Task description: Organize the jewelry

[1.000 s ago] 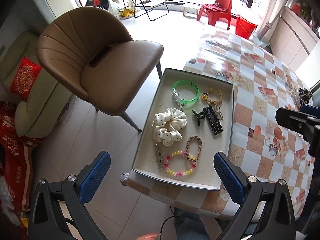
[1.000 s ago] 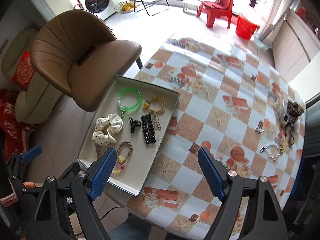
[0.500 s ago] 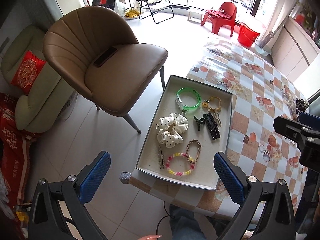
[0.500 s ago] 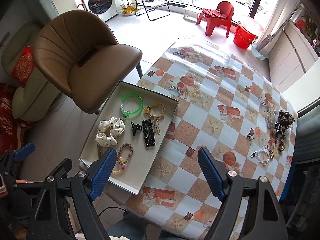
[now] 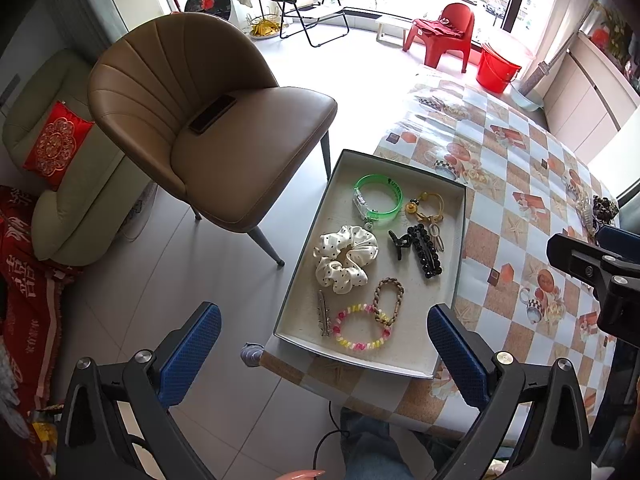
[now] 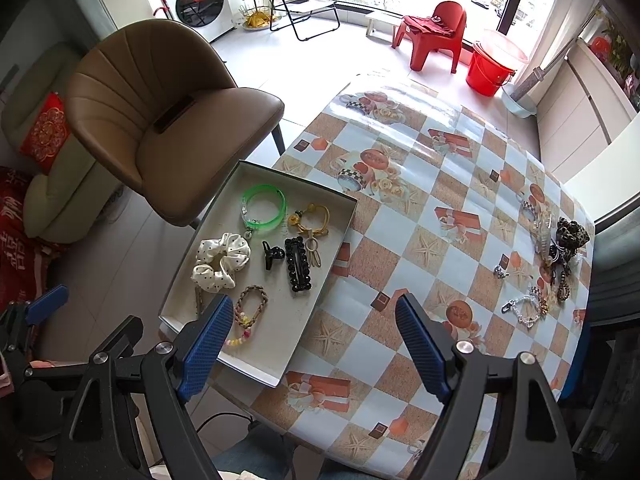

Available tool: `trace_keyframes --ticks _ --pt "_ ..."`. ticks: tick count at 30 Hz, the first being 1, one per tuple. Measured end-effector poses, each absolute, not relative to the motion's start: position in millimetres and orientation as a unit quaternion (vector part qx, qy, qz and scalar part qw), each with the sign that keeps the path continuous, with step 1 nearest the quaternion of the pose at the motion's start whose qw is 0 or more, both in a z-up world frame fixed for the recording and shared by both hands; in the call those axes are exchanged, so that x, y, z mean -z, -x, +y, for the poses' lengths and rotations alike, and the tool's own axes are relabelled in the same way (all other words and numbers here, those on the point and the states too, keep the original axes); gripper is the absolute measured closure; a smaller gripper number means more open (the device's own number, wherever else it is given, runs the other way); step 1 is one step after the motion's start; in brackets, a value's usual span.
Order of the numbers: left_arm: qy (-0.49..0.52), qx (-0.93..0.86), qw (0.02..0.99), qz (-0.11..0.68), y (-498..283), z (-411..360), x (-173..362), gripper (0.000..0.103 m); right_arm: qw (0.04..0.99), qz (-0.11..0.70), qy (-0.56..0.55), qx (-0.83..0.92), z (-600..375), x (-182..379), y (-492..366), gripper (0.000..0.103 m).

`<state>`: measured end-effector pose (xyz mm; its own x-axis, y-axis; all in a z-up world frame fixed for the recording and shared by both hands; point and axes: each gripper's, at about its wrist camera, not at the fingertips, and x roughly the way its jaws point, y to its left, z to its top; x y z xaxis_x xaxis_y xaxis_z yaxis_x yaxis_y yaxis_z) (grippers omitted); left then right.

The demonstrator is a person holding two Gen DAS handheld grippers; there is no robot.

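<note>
Both grippers hover high above the tabletop (image 6: 404,216), pointing steeply down, nothing between the jaws. Left gripper (image 5: 324,354): spread wide, empty. Right gripper (image 6: 314,346): spread wide, empty.

Status, judged from the layout: partly done.

Done: a shallow grey tray (image 6: 256,364) sits at the tabletop's left corner, near the tan chair (image 6: 168,120), and already holds a sorted batch:
- green bangle (image 6: 264,210) at the far end
- yellow hair tie (image 6: 314,220) just beside it
- white polka-dot scrunchie (image 6: 220,262) mid-tray
- small black claw clip (image 6: 272,256) and black beaded barrette (image 6: 298,264) side by side
- braided brown bracelet (image 6: 250,306) and pink-yellow bead bracelet (image 5: 362,332) at the near end, overlapping
- a slim metallic clip (image 5: 323,312) along the left wall

Left: a loose pile on the far right edge of the tabletop, well apart from the tray:
- leopard-print scrunchie (image 6: 574,234)
- pale claw clip (image 6: 544,234) touching it
- silver chain bracelet (image 6: 522,310)
- small silver clasp piece (image 6: 500,270)
- a few more dark and beaded bits in the heap, too tangled to name

Read: roughly half is moved. The right gripper is nearer the pile, so it looks like the natural one for the next pick. The chain and the tangle look like the fiddly ones.
</note>
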<state>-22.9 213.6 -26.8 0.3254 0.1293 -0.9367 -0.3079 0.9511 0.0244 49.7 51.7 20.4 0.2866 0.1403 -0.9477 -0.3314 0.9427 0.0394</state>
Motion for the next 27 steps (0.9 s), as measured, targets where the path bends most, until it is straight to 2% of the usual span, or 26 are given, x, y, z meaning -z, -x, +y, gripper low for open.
trace_keyframes --ticks 27 --pt "0.078 -0.136 0.81 0.566 23.6 214.5 28.2 0.0 0.797 0.58 0.083 -0.147 51.5 -18.8 -49.7 0.018"
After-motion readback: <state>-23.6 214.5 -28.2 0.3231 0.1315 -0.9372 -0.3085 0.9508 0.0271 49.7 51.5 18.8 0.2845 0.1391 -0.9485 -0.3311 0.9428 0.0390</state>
